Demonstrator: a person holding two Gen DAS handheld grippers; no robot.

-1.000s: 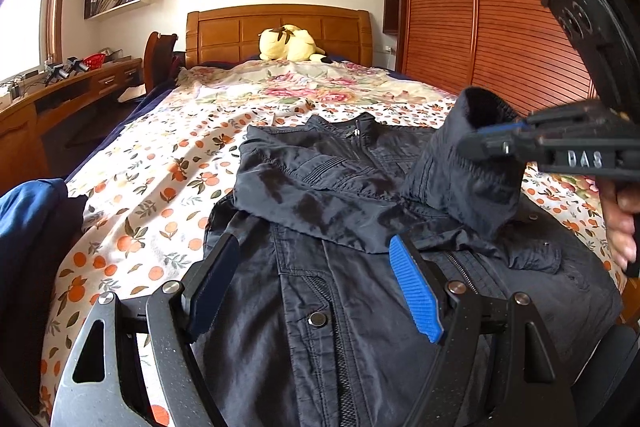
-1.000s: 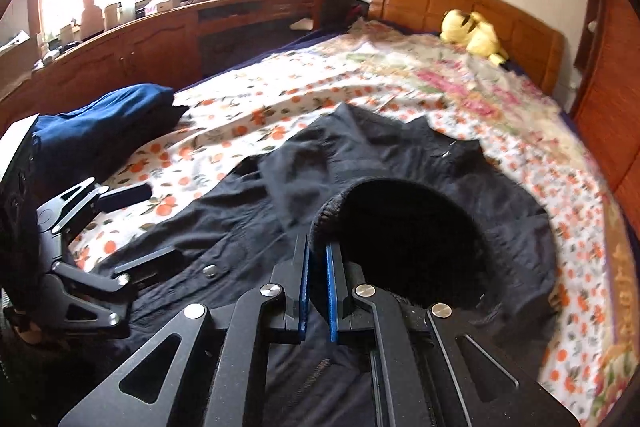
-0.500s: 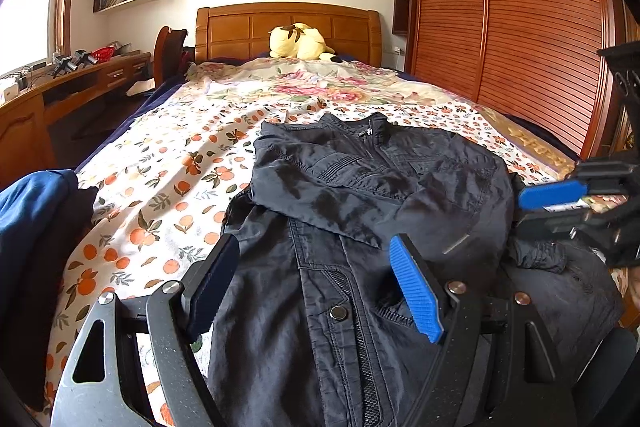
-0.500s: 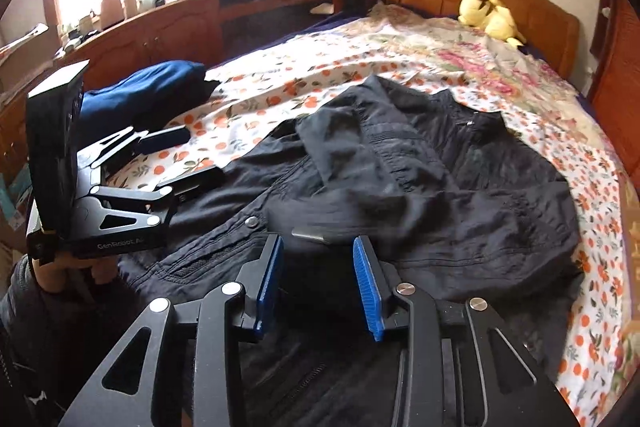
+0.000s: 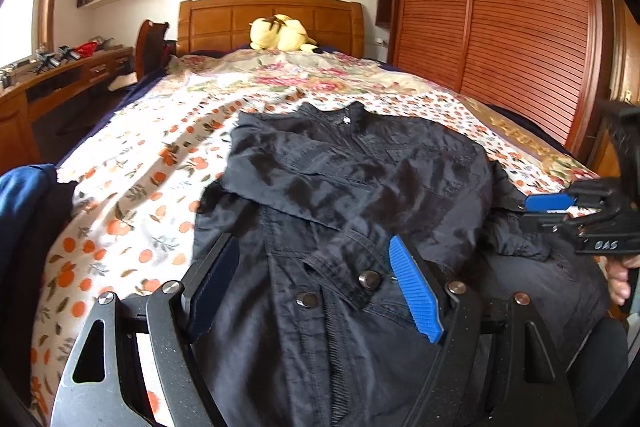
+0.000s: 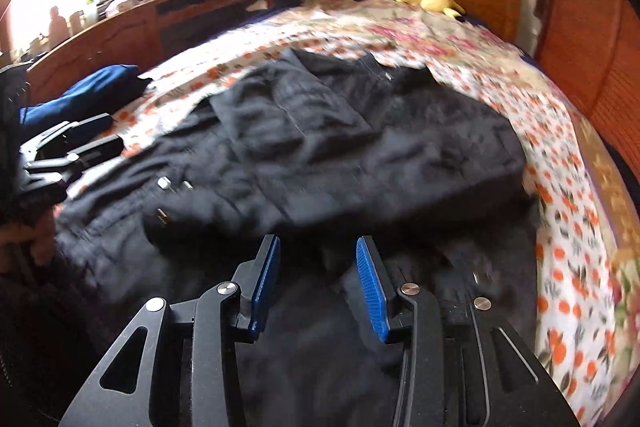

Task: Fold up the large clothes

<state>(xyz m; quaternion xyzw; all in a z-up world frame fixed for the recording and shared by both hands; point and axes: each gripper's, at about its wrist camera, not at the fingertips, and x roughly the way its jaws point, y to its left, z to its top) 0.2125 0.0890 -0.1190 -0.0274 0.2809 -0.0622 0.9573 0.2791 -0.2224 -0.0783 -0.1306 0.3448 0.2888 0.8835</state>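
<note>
Bed (image 5: pixel 132 163): big, with a flowery sheet; a yellow soft toy (image 5: pixel 280 34) sits far off by the headboard
Jacket (image 5: pixel 360 187): dark and large; it lies flat on the bed near the foot end; its long way runs from the collar, far away, down to the hem, close to both claws; both sleeves look folded in over the chest
Left claw (image 5: pixel 316 291): wide apart, holding nothing; it hangs over the buttons near the hem
Right claw (image 6: pixel 316 283): spread apart, empty; it hangs over the hem on the jacket's right side; this view is blurry
What matters next: the hem is the near end for both claws; I think each takes a hem corner and carries it up toward the collar
</note>
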